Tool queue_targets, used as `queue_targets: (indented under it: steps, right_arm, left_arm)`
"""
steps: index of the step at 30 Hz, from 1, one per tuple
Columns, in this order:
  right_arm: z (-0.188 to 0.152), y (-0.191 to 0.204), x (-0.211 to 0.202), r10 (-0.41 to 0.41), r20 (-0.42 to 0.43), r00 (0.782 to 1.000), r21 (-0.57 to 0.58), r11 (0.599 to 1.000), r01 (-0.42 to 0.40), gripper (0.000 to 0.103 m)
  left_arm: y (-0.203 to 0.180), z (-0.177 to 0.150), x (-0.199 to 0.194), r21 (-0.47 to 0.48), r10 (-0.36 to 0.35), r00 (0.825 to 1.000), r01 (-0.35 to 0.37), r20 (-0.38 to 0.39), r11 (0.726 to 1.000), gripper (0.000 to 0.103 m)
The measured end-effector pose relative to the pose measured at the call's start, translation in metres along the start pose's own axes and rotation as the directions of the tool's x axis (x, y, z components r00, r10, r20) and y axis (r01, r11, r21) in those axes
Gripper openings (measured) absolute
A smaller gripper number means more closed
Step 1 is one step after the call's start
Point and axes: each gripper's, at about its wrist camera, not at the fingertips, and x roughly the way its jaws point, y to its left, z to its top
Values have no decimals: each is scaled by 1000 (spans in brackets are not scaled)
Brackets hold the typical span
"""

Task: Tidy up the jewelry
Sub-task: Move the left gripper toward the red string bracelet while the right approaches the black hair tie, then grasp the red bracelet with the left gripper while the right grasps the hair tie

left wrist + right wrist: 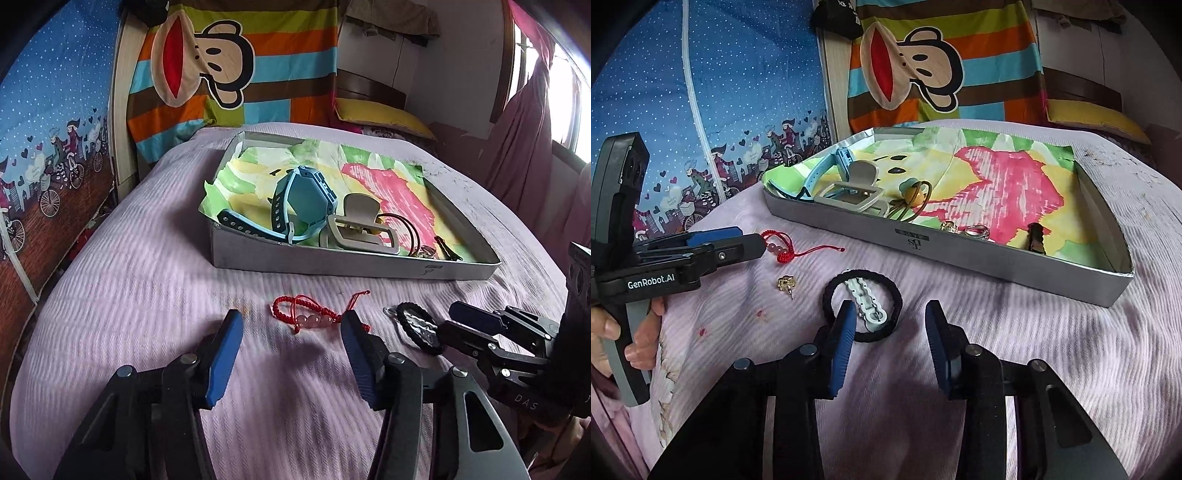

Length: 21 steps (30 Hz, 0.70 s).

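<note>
A red cord bracelet [314, 317] with pink beads lies on the lilac bedspread, just ahead of my left gripper [291, 321]. That gripper stands open; its right fingertip is at the bracelet's end and no pad presses on it. A black hair tie [899, 301] with a pale blue hair clip [866, 299] inside it lies at my right gripper [890, 310]. The right gripper is also open, its left finger over the tie's near edge. A small gold earring [785, 284] lies between the two items. Each gripper shows in the other's view, the right gripper [448, 317] and the left gripper [751, 240].
A shallow silver tray [960, 258] lined with painted paper sits farther back on the bed. It holds a blue watch [306, 199], a beige hair claw [358, 225], elastic ties and rings [975, 232]. A hand [609, 328] grips the left handle. Hanging fabric stands along the left side.
</note>
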Motion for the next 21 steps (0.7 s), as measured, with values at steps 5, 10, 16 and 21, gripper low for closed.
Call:
queue_targets:
  steps: [5,10,16,21]
  right_arm:
    - [5,4,5,6,-12,1000,-25,1000,-6,28]
    - [7,-1,8,1,-20,1000,2,1000,-1,28]
    - [9,-9,18,-1,-45,999,44,999,3,23]
    - [11,-11,29,0,-86,996,54,999,5,17]
  left_arm:
    - [4,2,6,-13,-20,1000,20,-13,1000,41]
    - [5,3,12,-16,-29,999,28,-22,999,33]
    - [4,2,16,-13,-32,999,31,-31,999,25]
    - [4,1,17,-12,-33,999,32,-36,999,20]
